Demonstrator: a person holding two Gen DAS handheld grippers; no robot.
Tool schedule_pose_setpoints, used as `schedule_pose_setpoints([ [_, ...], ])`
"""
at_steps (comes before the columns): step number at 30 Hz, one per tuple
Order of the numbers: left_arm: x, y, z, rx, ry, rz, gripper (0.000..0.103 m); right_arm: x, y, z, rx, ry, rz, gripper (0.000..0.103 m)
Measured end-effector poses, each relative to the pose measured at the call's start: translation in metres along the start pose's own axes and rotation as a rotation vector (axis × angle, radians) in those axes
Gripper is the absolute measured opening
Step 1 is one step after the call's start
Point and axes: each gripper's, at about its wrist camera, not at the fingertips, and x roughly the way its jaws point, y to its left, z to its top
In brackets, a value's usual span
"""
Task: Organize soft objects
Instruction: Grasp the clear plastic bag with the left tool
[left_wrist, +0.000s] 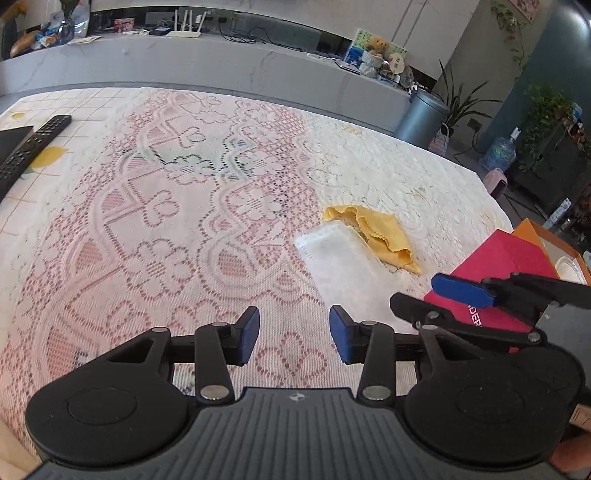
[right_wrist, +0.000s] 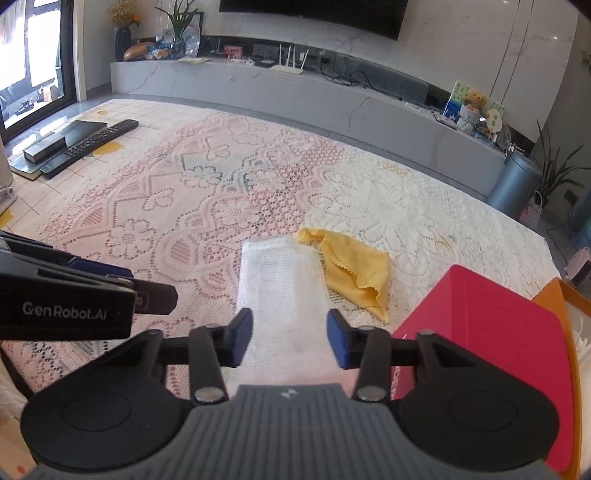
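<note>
A white mesh cloth (left_wrist: 332, 254) (right_wrist: 280, 280) lies flat on the lace tablecloth (left_wrist: 166, 229), with a crumpled yellow cloth (left_wrist: 384, 232) (right_wrist: 354, 266) touching its right side. My right gripper (right_wrist: 290, 338) (left_wrist: 415, 291) hovers low over the white cloth's near end. Its blue pads stand along the cloth's two edges, and I see no pinch or lift. My left gripper (left_wrist: 293, 334) (right_wrist: 151, 284) is open over bare tablecloth, left of the white cloth, with nothing between its fingers.
A red box (left_wrist: 495, 258) (right_wrist: 491, 317) sits right of the cloths, close under the right gripper, with an orange tray (left_wrist: 546, 236) (right_wrist: 554, 295) behind it. A black remote (left_wrist: 33, 144) (right_wrist: 99, 138) and a black box (right_wrist: 62, 138) lie far left.
</note>
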Motion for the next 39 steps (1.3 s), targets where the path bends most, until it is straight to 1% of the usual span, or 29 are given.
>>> schedule_pose_setpoints([
  [2, 0.007, -0.004, 0.005, 0.011, 0.011, -0.02, 0.049, 0.003, -0.009, 0.008, 0.014, 0.02, 0.018, 0.037],
  [4, 0.014, -0.009, 0.009, 0.016, 0.021, -0.02, 0.049, 0.004, -0.019, 0.017, 0.028, 0.044, 0.049, 0.035],
  [9, 0.036, -0.016, 0.02, -0.018, 0.068, -0.039, 0.05, 0.012, -0.038, 0.041, -0.007, 0.124, 0.095, 0.034],
  [12, 0.05, -0.023, 0.025, -0.028, 0.096, -0.034, 0.055, 0.02, -0.047, 0.051, -0.044, 0.168, 0.107, 0.034],
  [16, 0.066, -0.029, 0.027, -0.052, 0.109, -0.033, 0.063, 0.024, -0.06, 0.057, -0.045, 0.18, 0.11, 0.034],
  [20, 0.079, -0.036, 0.026, -0.064, 0.126, -0.018, 0.063, 0.024, -0.065, 0.056, -0.052, 0.169, 0.102, 0.033],
  [21, 0.082, -0.039, 0.025, -0.059, 0.128, -0.016, 0.063, 0.025, -0.067, 0.056, -0.054, 0.164, 0.099, 0.033],
  [22, 0.083, -0.043, 0.025, -0.044, 0.12, -0.014, 0.066, 0.025, -0.068, 0.056, -0.052, 0.16, 0.095, 0.033],
  [25, 0.084, -0.055, 0.023, 0.005, 0.098, -0.005, 0.065, 0.025, -0.074, 0.056, -0.037, 0.156, 0.105, 0.038],
  [26, 0.084, -0.058, 0.022, 0.016, 0.088, -0.007, 0.056, 0.026, -0.075, 0.057, -0.037, 0.155, 0.106, 0.038],
  [27, 0.086, -0.062, 0.021, 0.034, 0.087, -0.005, 0.05, 0.026, -0.075, 0.057, -0.039, 0.155, 0.107, 0.038],
  [29, 0.088, -0.068, 0.019, 0.07, 0.076, 0.029, 0.027, 0.027, -0.075, 0.058, -0.048, 0.159, 0.111, 0.038],
  [30, 0.088, -0.071, 0.018, 0.096, 0.068, 0.047, 0.021, 0.028, -0.075, 0.058, -0.049, 0.161, 0.115, 0.038],
  [31, 0.089, -0.071, 0.017, 0.111, 0.065, 0.057, 0.009, 0.029, -0.075, 0.059, -0.05, 0.165, 0.12, 0.038],
  [32, 0.088, -0.071, 0.017, 0.118, 0.061, 0.065, 0.002, 0.031, -0.075, 0.059, -0.052, 0.17, 0.127, 0.038],
  [37, 0.074, -0.061, 0.025, 0.09, 0.018, 0.06, 0.001, 0.041, -0.067, 0.063, -0.087, 0.191, 0.128, 0.038],
  [39, 0.066, -0.057, 0.031, 0.102, 0.006, 0.085, 0.001, 0.046, -0.066, 0.065, -0.086, 0.203, 0.13, 0.039],
])
